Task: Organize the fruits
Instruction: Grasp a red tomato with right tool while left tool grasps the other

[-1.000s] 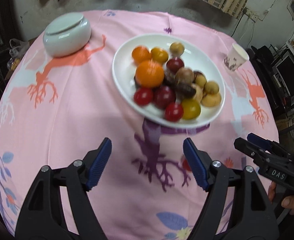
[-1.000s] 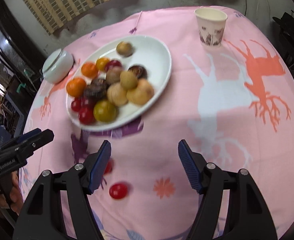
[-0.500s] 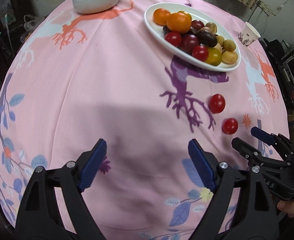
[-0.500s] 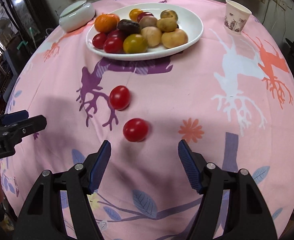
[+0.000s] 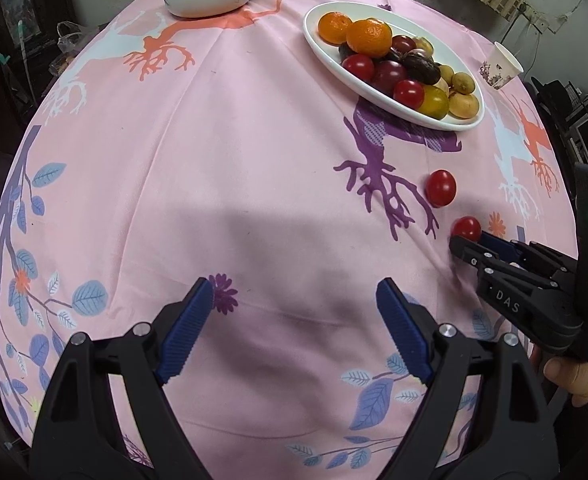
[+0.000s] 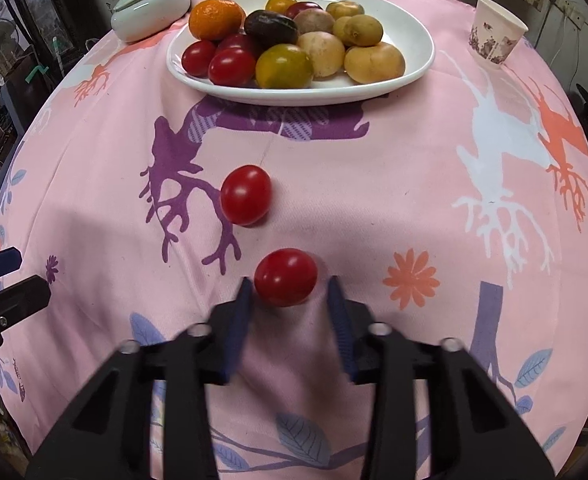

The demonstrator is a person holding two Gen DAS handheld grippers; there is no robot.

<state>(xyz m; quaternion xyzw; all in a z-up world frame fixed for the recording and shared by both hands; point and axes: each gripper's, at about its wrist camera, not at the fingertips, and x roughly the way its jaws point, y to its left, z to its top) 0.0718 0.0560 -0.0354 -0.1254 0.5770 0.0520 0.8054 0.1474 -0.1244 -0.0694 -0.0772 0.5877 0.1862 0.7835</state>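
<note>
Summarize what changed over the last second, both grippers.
The right gripper dropped toward the cloth and narrowed its jaws around the near red tomato, not visibly clamped yet. The left gripper pulled back from the plate, staying open and empty. The far tomato and the plated fruit stayed put.

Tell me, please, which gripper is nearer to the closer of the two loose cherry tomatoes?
Right. The right gripper straddles that cherry tomato, jaws open; the left gripper hovers well off to its left.

Your plate (image 6: pixel 414 68) of fruit sits at bench (image 6: pixel 374 200) rear; lidded bowl (image 6: pixel 149 12) left of it, cup (image 6: pixel 496 38) right. Two tomatoes (image 6: pixel 245 195) lie on bench before plate.
</note>
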